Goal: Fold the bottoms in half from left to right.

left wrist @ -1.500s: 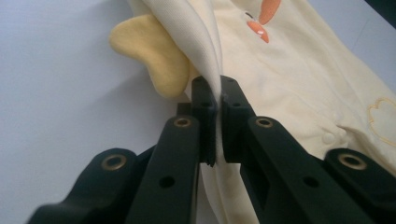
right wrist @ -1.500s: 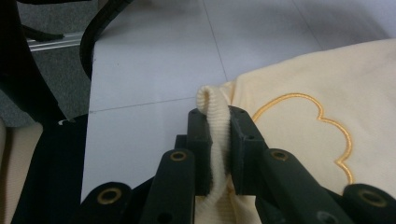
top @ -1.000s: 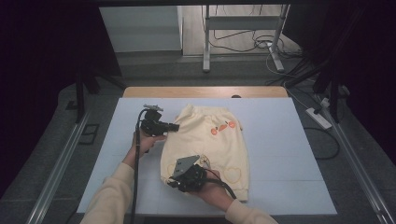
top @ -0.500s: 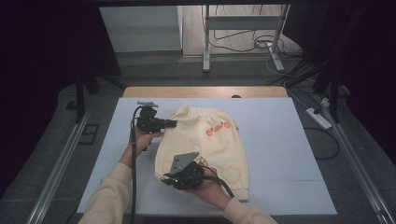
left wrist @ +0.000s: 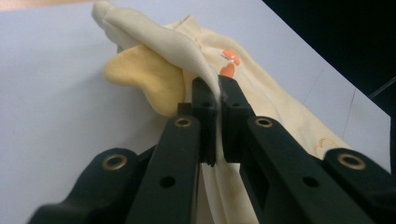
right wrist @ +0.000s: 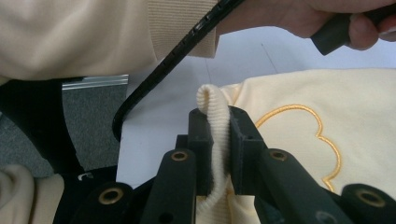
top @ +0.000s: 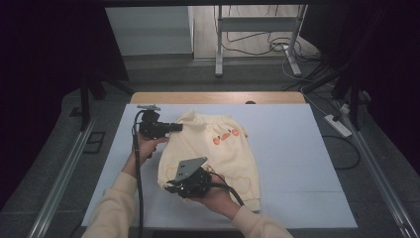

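A cream sweatshirt [top: 225, 148] with small orange prints lies on the white table top [top: 297, 148], and its left side is raised. My left gripper [top: 177, 127] is at the garment's upper left and is shut on a thin fold of the fabric [left wrist: 205, 65]. At the lower left corner my right gripper [top: 169, 187] is shut on the ribbed hem [right wrist: 212, 102], which loops over its jaws. A gold embroidered outline [right wrist: 322, 135] sits just beside that grip.
A wooden strip [top: 218, 97] marks the table's far edge. Behind it stand metal frame legs [top: 218, 64] and loose cables on the floor. A power strip [top: 338, 125] lies on the floor at the right. The left gripper's black cable [top: 137, 178] hangs along the forearm.
Both hands have risen slightly, taking the sweatshirt's left edge up with them. The right gripper has also drifted a little to the left. Both grips are unchanged.
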Tool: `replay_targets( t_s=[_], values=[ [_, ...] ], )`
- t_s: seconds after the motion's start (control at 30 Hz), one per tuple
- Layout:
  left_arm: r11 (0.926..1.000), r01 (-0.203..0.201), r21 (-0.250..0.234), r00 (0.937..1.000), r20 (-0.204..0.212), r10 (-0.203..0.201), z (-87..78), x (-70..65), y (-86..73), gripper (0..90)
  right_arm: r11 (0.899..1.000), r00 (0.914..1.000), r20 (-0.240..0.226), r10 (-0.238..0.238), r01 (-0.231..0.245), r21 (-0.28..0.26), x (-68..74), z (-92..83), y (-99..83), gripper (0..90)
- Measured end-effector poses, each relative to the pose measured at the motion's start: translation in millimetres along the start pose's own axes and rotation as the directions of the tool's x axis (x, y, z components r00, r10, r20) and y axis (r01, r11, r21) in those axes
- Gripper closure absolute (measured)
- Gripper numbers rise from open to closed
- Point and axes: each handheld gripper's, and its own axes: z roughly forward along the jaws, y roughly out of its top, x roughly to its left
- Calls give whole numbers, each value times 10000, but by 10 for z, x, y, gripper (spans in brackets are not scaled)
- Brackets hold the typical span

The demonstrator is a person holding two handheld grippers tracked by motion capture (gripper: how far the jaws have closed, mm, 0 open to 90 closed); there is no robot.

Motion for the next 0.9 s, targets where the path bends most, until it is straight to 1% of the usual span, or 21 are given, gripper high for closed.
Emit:
replay_targets(
  t_s=[0.13,0.23,0.27,0.3,0.33,0.4,0.47,0.53,0.63,0.73,0.8,0.9],
  values=[
    [9998,144,132,9999,7,-145,39,42,-32,863,9998,10000,-6,78,-78,176,-6,36,-45,803],
    [9999,114,4,9999,-75,-114,-9,35,-24,863,9998,9999,-59,85,-84,164,-7,68,-49,804],
    [9999,85,-55,9999,-101,-85,-38,30,-17,863,9999,9999,-86,68,-67,123,-3,77,-34,804],
    [9999,31,-128,9999,-158,-33,-76,20,-7,863,10000,9999,-158,-44,42,-81,0,89,21,805],
    [9997,-24,-251,9998,-215,19,-121,8,5,863,10000,9999,-158,-44,42,-81,0,89,21,805],
    [9988,-13,-499,9999,-150,6,-213,-5,23,863,9993,9997,-220,-82,73,-377,8,82,90,806],
    [9983,3,-587,9998,-174,-13,-266,-4,23,863,9984,9995,-226,-207,195,-531,34,47,144,806],
    [9986,111,-524,9998,-139,-119,-258,19,7,863,9986,9996,-231,-160,148,-507,34,25,120,806],
    [9990,276,-353,9995,-112,-280,-191,43,-14,863,9990,9998,-203,-28,19,-442,21,9,70,808],
    [9992,275,-280,9996,-111,-278,-145,44,-21,863,9994,9998,-147,163,-167,-310,0,-28,-13,809],
    [9989,332,-338,9994,-57,-334,-132,40,-21,862,9994,9997,-135,182,-186,-279,-3,-40,-23,809],
    [9991,302,-309,9995,-41,-304,-104,35,-24,862,9994,9997,-122,206,-209,-277,-13,-64,-43,809]
  ],
)
